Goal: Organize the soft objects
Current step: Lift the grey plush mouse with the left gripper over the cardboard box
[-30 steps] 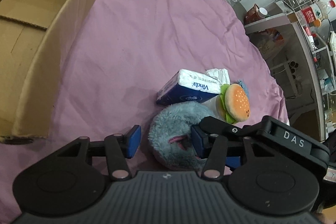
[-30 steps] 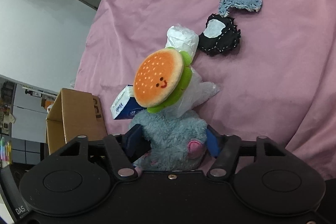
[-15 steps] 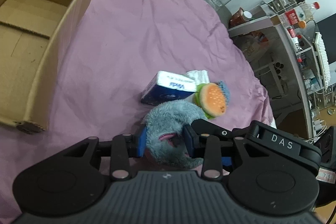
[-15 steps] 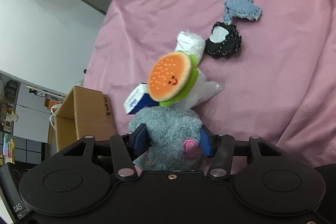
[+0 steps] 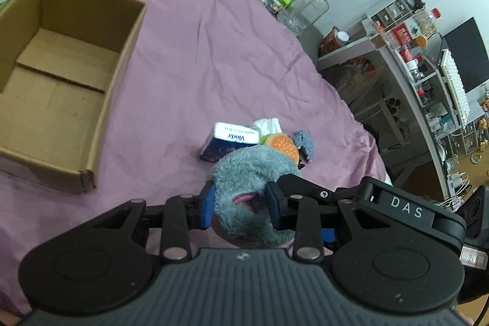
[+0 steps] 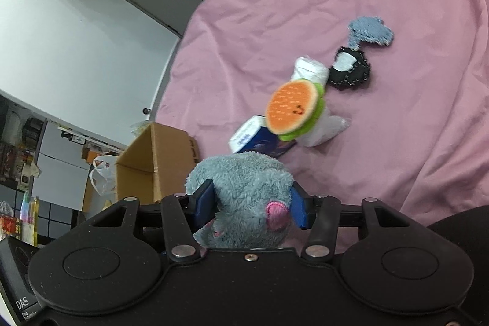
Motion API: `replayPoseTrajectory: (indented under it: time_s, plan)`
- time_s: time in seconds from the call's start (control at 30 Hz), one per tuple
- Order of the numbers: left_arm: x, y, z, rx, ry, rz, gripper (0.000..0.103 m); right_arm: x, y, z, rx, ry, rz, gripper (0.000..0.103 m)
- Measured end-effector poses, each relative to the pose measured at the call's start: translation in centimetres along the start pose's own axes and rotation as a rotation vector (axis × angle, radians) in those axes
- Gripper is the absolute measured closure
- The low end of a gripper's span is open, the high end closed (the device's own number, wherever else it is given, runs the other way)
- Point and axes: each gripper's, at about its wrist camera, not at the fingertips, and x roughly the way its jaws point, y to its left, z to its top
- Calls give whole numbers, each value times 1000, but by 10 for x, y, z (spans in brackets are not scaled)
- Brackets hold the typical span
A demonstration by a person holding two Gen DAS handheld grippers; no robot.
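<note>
A fluffy grey-blue plush toy (image 5: 253,170) with pink patches hangs above the pink sheet, gripped from two sides. My left gripper (image 5: 241,205) is shut on it, its blue pads pressed into the fur. My right gripper (image 6: 250,203) is shut on the same grey plush toy (image 6: 244,188) from the opposite side; its black body (image 5: 397,210) shows at the right of the left wrist view. On the sheet beyond lie a burger plush (image 6: 293,109), a blue tissue pack (image 5: 227,141), a black pouch (image 6: 350,72) and a denim patch (image 6: 369,31).
An open cardboard box (image 5: 61,78) stands on the pink sheet (image 5: 198,51) to the left, seen also as the cardboard box (image 6: 156,161) at the bed's edge. A white plastic bag (image 6: 311,71) lies under the burger plush. Shelves with bottles (image 5: 412,51) stand beyond the bed.
The left gripper closed on the grey plush toy. Both grippers rose with it, lifting it off the sheet; the burger plush and tissue pack stayed below and look smaller.
</note>
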Motion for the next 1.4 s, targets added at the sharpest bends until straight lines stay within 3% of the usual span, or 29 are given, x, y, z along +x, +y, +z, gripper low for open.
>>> replayPoseTrajectory:
  time_s: [0.63, 1.4]
  plan:
    - [-87, 27, 12, -23, -155, -17, 69, -13, 82, -31, -123, -39, 78, 53]
    - [-141, 81, 47, -33, -233, 2, 69, 13, 161, -54, -204, -47, 137, 57]
